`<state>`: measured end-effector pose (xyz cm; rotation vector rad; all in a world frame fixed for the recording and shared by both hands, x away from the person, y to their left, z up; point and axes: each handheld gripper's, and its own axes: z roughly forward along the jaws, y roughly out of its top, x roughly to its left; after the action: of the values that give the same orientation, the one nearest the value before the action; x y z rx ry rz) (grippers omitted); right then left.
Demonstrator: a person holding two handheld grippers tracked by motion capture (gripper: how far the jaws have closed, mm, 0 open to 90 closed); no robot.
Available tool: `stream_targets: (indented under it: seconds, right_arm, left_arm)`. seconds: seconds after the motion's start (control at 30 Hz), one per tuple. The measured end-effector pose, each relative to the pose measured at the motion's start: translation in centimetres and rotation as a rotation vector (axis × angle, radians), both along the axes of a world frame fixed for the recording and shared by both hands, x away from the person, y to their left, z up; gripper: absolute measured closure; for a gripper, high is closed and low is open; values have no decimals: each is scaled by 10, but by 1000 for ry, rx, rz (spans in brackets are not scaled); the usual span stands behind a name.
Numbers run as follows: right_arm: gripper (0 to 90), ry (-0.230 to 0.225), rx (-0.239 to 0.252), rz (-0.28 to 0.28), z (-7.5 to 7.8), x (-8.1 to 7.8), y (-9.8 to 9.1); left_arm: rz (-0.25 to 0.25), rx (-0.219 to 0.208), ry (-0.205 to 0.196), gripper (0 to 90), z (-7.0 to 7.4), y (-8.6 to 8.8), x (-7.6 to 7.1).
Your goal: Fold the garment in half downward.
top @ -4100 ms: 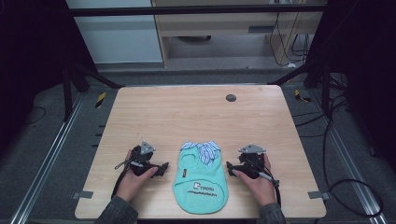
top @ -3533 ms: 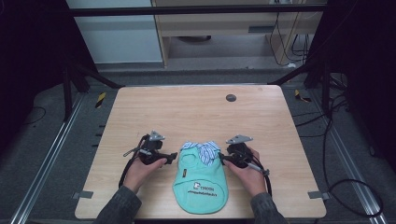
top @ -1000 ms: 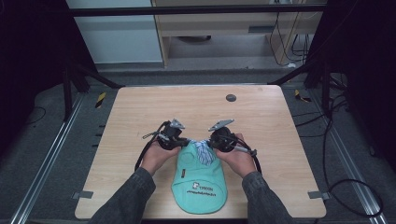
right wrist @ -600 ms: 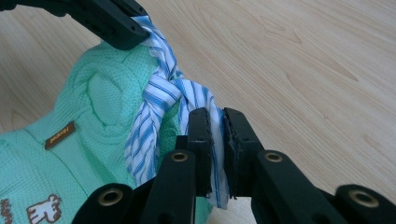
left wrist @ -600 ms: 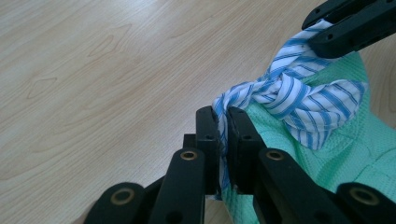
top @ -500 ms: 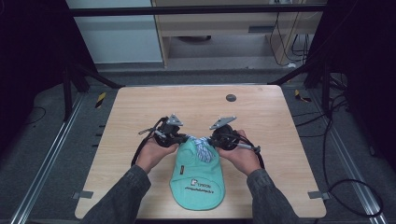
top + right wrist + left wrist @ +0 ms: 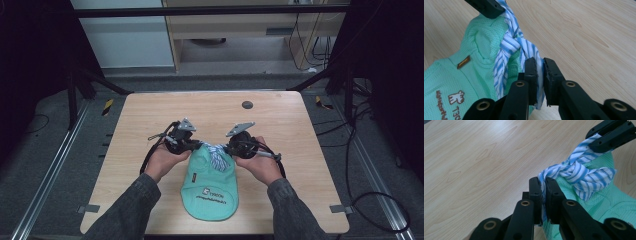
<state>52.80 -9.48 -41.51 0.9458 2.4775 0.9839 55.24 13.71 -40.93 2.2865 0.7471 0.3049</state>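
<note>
High view: light wooden table [image 7: 150, 120] fills centre of frame, w/ a small round dark disc [image 7: 247, 104] near its upper edge, right of centre. A mint-green knitted garment [image 7: 210, 187] w/ a printed logo lies lower centre, its far end gathered up into a blue-and-white striped cloth collar [image 7: 216, 154]. Left gripper [image 7: 196, 145], held in person's left hand [image 7: 162, 161], sits just left of the collar; right gripper [image 7: 226, 148], in right hand [image 7: 260, 163], just right of it. Both point inward at the collar, close together. Grey three-cornered plates on top of each. Dark sleeves come in from bottom edge.

Left gripper view: black jaws rise from bottom centre, clenched on one end of the striped collar [image 7: 574, 173] – cloth pinched between the pads. Collar looks twisted or knotted at centre-right. Other gripper's jaws [image 7: 610, 135] at upper right, clamped on the collar's far end. Green knit [image 7: 611, 202] at lower right, bare wood over left half.

Right gripper view: jaws at bottom centre, clamped on a striped fold of collar [image 7: 511, 47]. Left gripper's jaw tip [image 7: 486, 7] at top left, touching the collar's other end. Green garment [image 7: 461, 82] fills lower left, w/ a small brown label [image 7: 463, 62] and print [image 7: 449, 100] at bottom left. Wood on the right.
</note>
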Motion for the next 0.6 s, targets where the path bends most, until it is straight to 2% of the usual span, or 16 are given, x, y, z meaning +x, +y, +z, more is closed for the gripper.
stream_targets:
  seconds: [0.13, 0.23, 0.6]
  right_arm:
    - [832, -2, -15, -1, 2, 1, 1]
    - [832, -8, -5, -1, 7, 3, 0]
    - [833, -48, -36, 32, 22, 9, 5]
  left_arm:
    - [-6, 4, -5, 847, 3, 0, 1]
    - [-4, -5, -10, 847, 6, 2, 2]
    - [-3, -8, -32, 846, 19, 5, 5]
